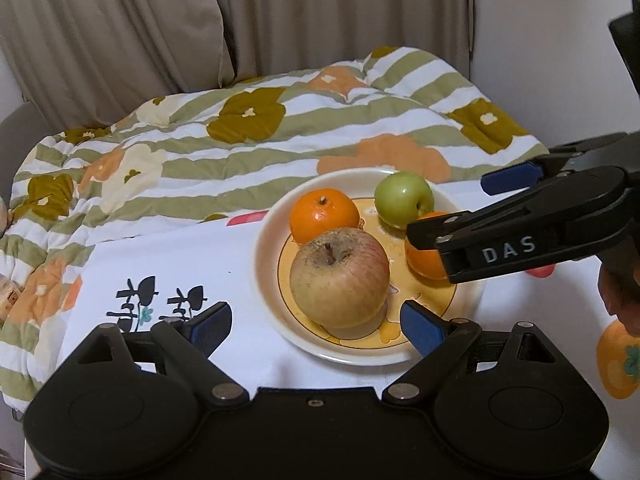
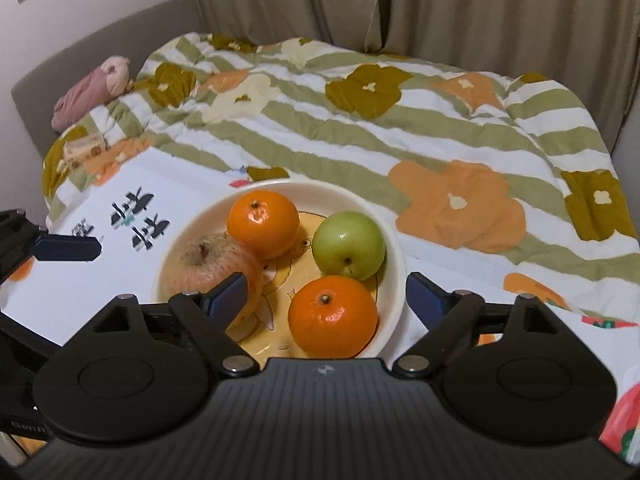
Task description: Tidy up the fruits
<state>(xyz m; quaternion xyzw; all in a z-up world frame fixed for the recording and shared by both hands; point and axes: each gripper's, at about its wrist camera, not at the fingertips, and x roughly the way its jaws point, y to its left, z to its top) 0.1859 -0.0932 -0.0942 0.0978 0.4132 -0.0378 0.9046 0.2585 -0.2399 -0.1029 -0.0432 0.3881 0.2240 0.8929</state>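
Observation:
A cream plate (image 1: 268,276) (image 2: 394,240) with a yellow centre holds a large reddish apple (image 1: 339,278) (image 2: 208,268), a green apple (image 1: 403,199) (image 2: 349,243) and two oranges: a far one (image 1: 324,214) (image 2: 263,224) and a near one (image 1: 424,258) (image 2: 333,316). My left gripper (image 1: 318,326) is open, its blue pads on either side of the reddish apple's near side. My right gripper (image 2: 326,296) is open around the near orange, apart from it; in the left wrist view it reaches in from the right (image 1: 452,204).
The plate sits on a white printed cloth (image 1: 200,264) (image 2: 120,200). Behind it lies a rumpled striped floral quilt (image 1: 248,136) (image 2: 400,120). A pink bundle (image 2: 92,92) and a small box (image 2: 84,150) lie at the far left. Beige curtains (image 1: 320,12) hang behind.

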